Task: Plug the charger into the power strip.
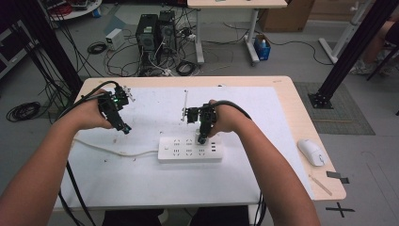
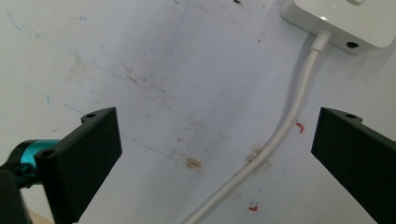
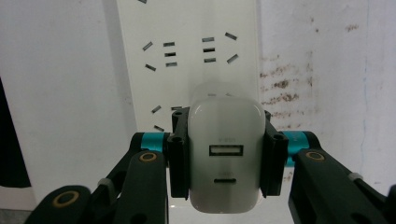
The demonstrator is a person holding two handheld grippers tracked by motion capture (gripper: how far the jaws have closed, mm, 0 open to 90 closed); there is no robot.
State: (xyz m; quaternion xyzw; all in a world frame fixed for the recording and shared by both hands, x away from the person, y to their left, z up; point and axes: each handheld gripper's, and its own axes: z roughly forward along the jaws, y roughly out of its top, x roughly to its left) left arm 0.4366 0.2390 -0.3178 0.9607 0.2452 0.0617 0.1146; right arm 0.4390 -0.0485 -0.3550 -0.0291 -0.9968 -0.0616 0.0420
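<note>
A white power strip [image 1: 189, 148] lies on the white mat, its cable [image 1: 117, 151] running off to the left. My right gripper [image 1: 202, 139] points down onto the strip's upper right sockets, shut on a white USB charger [image 3: 225, 161] whose ports face the camera; the charger sits against the power strip [image 3: 187, 56]. My left gripper [image 1: 126, 129] hovers over the mat left of the strip, open and holding nothing. In the left gripper view its jaws stand wide apart above the power strip's end [image 2: 341, 21] and the cable [image 2: 285, 128].
A white mouse [image 1: 311, 151] lies at the table's right edge, with a thin stick [image 1: 321, 185] near the front right corner. A small upright pin stand [image 1: 186, 106] sits behind the right gripper. Computers and cables crowd the floor beyond the table.
</note>
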